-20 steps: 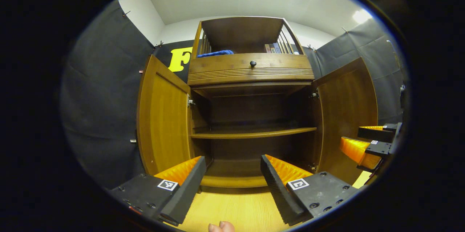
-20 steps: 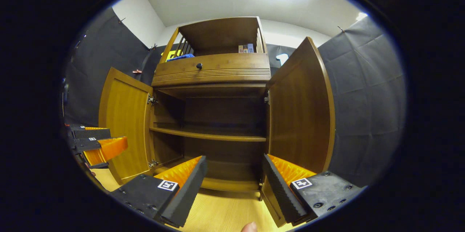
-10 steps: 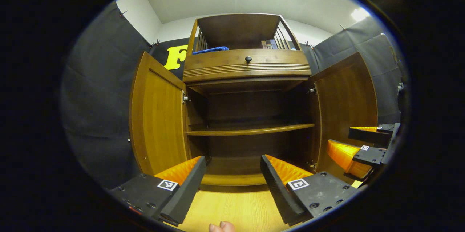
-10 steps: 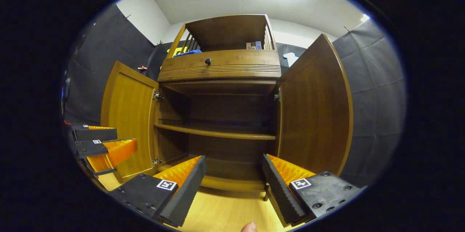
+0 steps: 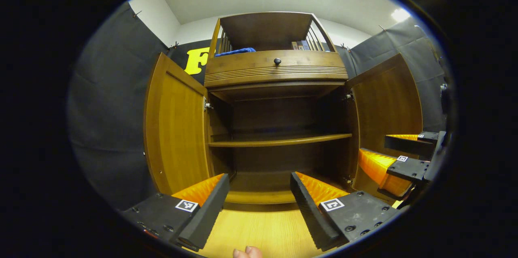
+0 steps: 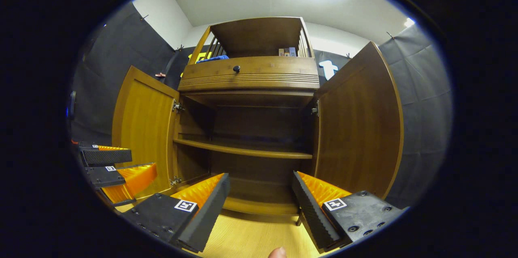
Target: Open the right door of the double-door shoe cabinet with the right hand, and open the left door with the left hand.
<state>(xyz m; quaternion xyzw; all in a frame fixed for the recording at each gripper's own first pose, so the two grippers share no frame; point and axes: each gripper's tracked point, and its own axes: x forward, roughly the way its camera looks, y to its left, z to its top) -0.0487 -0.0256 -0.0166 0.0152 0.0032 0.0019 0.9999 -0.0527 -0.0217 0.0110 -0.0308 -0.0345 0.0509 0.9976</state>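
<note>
Nearest in the left gripper view, the left gripper [image 5: 259,193] hangs with its jaws spread wide and nothing between them, over a pale wooden floor [image 5: 267,231]; a fingertip [image 5: 247,252] peeks in at the bottom edge. The right gripper view has the right gripper [image 6: 261,195] just the same, jaws wide apart and empty.

Each camera catches the other tool off to the side: the right one at the left view's right edge, in front of the right door [image 5: 386,116], and the left one low at the right view's left edge, in front of the left door [image 6: 141,136].

Beyond them stands the shoe cabinet [image 5: 277,128], both doors swung out. Inside, a single shelf [image 5: 279,141] crosses the dark interior. Above the opening sits a drawer front with a round black knob [image 5: 277,61], and on top a railed tray holding a blue cloth [image 5: 236,51] and some small boxes [image 6: 286,51]. The left view looks at the cabinet nearly square on; the right view sees it from farther right, so the right door looms large.
</note>
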